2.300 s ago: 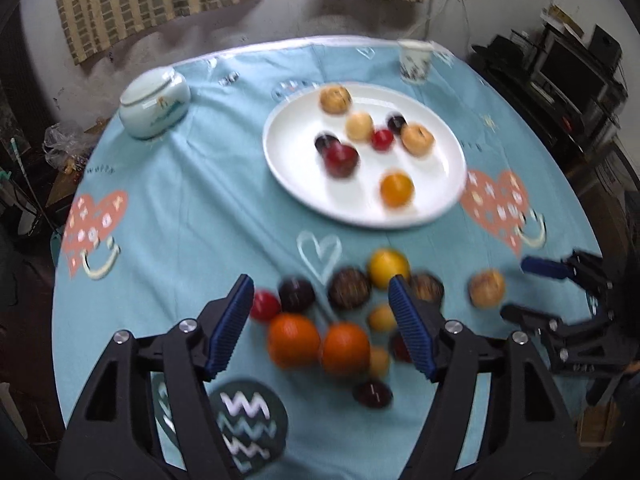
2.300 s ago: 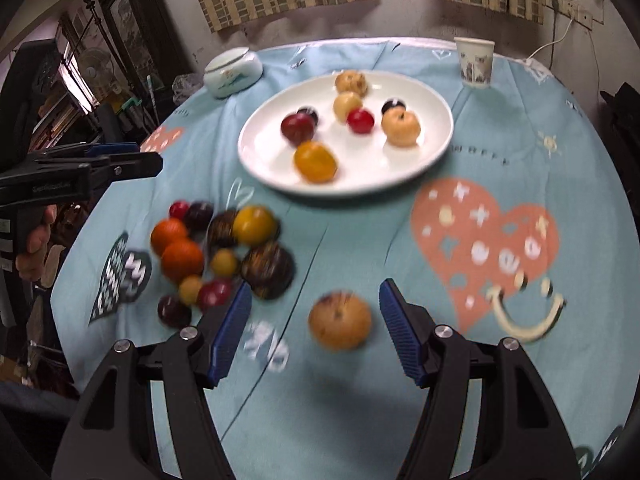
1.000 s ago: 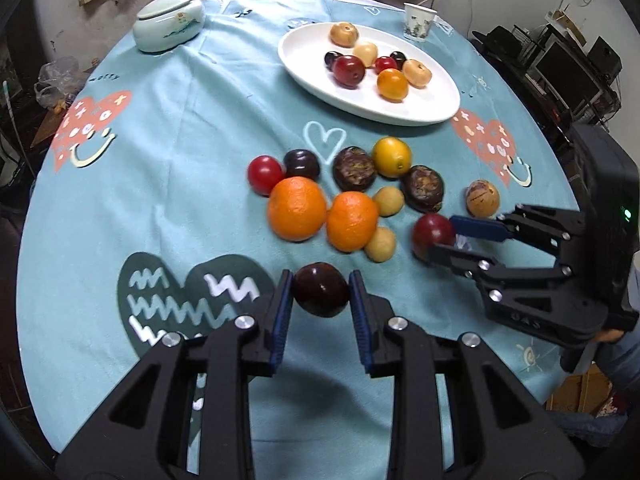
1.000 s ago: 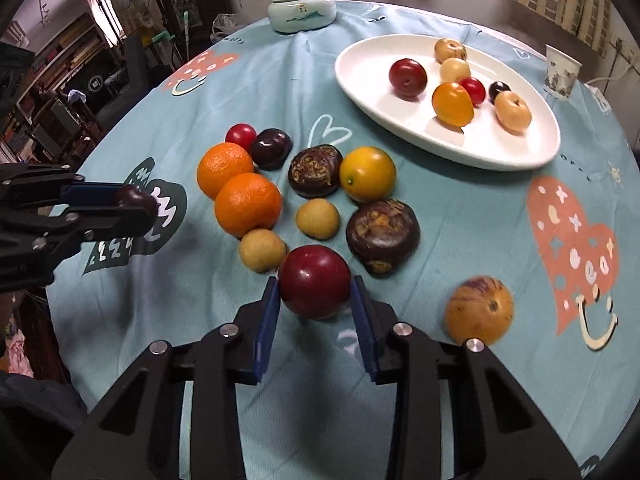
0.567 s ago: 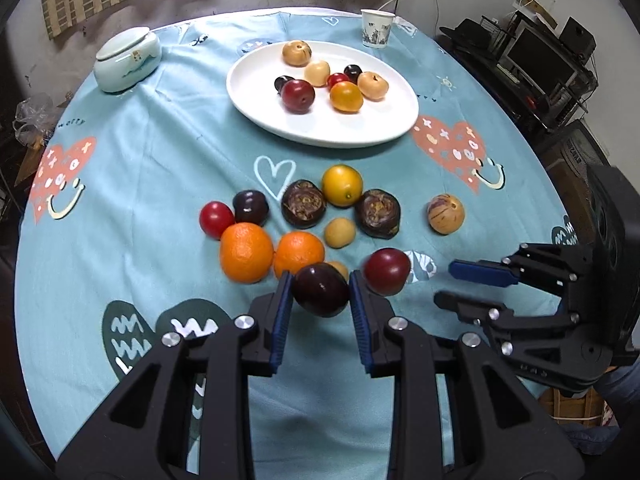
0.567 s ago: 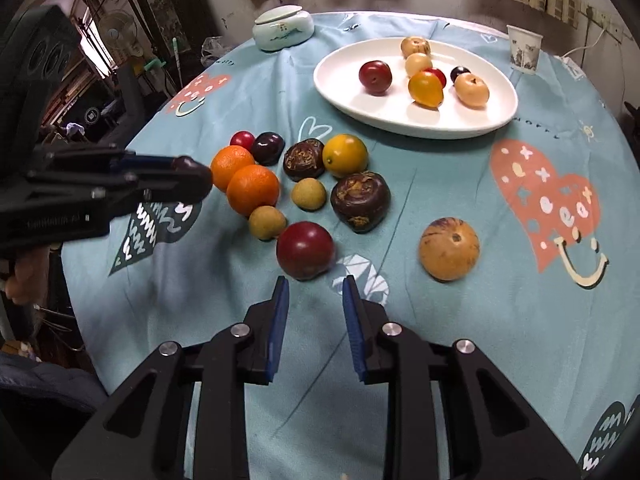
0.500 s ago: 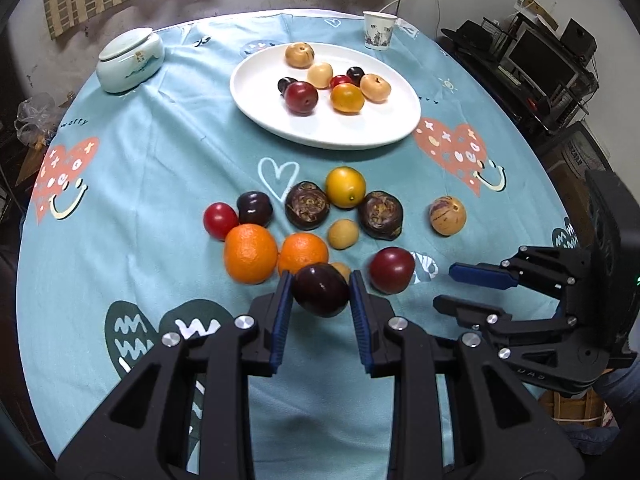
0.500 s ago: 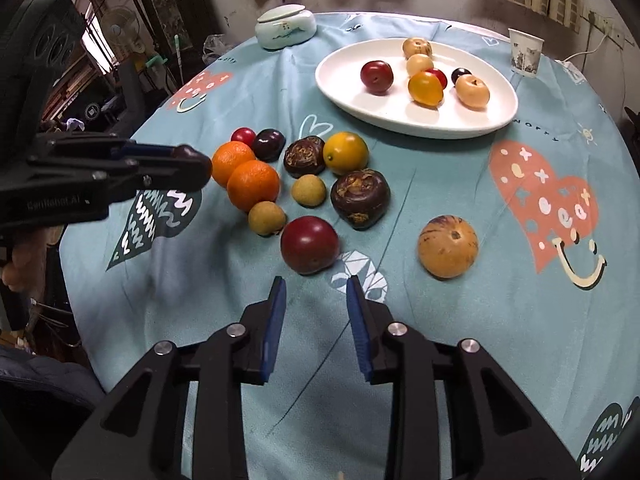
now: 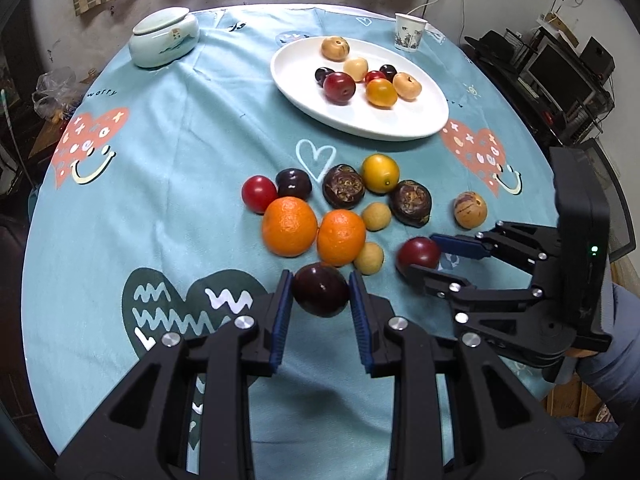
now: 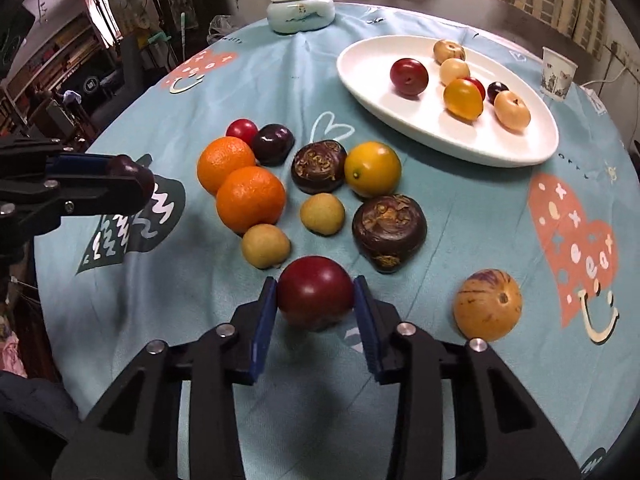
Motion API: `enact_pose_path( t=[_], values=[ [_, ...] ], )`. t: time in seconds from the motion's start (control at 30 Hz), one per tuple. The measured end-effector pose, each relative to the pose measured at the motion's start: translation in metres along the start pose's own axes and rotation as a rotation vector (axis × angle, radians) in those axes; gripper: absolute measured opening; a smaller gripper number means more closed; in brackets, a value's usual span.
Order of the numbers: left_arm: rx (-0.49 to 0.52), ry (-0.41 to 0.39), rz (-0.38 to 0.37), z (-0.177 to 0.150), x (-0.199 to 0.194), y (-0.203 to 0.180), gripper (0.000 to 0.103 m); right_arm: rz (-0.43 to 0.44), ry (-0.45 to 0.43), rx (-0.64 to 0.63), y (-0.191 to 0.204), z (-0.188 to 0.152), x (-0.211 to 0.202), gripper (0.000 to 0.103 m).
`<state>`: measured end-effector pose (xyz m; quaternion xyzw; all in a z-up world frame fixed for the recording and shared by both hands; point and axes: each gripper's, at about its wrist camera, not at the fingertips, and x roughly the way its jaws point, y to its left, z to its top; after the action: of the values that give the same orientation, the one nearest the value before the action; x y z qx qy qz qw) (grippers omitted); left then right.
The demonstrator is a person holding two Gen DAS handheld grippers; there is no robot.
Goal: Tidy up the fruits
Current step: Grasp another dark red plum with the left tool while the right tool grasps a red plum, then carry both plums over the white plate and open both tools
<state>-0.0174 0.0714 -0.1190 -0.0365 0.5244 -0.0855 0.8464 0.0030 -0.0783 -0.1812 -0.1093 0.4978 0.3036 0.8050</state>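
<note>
Nearest the lens in the left wrist view, the left hand-held gripper (image 9: pixel 320 294) is clenched on a dark plum (image 9: pixel 320 289), its blue pads pressing the fruit on both sides above the teal-clothed surface (image 9: pixel 168 152). Just right of that plum, the right hand-held gripper (image 9: pixel 424 256) reaches in from the right edge with a red plum (image 9: pixel 418 252) between its fingers.

From the right wrist view, the red plum (image 10: pixel 315 292) sits squarely between the blue pads (image 10: pixel 262 320) of the right hand-held gripper (image 10: pixel 316 300), and both pads appear to touch its sides; the jaws have just been opening a little, with the plum between them. It seems to rest low on the cloth, just in front of the loose pile.

Taking that red plum as the marker: just behind it to the left lie two small yellow-tan fruits (image 10: pixel 266 246), and just behind it to the right a dark wrinkled fruit (image 10: pixel 389 232). To its right, apart from it, sits a tan speckled fruit (image 10: pixel 487 304). Farther back on the left are two oranges (image 10: pixel 251 198), touching each other, with a second dark wrinkled fruit (image 10: pixel 319 166) and a yellow fruit (image 10: pixel 372 168) beside them. Behind the oranges lie a small red fruit (image 10: pixel 241 130) and a small dark one (image 10: pixel 273 144).

Well beyond the red plum, a white plate (image 10: pixel 400 112) holds seven fruits. Farther still stand a lidded ceramic jar (image 10: pixel 301 10) at the far left and a paper cup (image 10: pixel 558 74) at the far right.
</note>
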Motion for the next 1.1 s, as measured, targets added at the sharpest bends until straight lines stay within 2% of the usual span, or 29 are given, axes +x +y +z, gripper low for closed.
enact_pose_path(
  t=[0.43,0.63,0.93,1.1],
  values=[
    [0.098,-0.023,-0.064,0.027,0.006,-0.037,0.029,0.034,-0.073,0.141,-0.026,-0.018,-0.044,0.038],
    [0.147,-0.053,-0.068,0.048,0.003,-0.052,0.029,0.021,-0.124,0.17,-0.039,-0.008,-0.059,0.038],
    [0.176,-0.153,-0.029,0.104,-0.014,-0.06,0.029,-0.024,-0.283,0.13,-0.066,0.056,-0.108,0.038],
    [0.181,-0.182,-0.009,0.134,-0.011,-0.063,0.029,-0.048,-0.337,0.11,-0.08,0.094,-0.116,0.038]
  ],
)
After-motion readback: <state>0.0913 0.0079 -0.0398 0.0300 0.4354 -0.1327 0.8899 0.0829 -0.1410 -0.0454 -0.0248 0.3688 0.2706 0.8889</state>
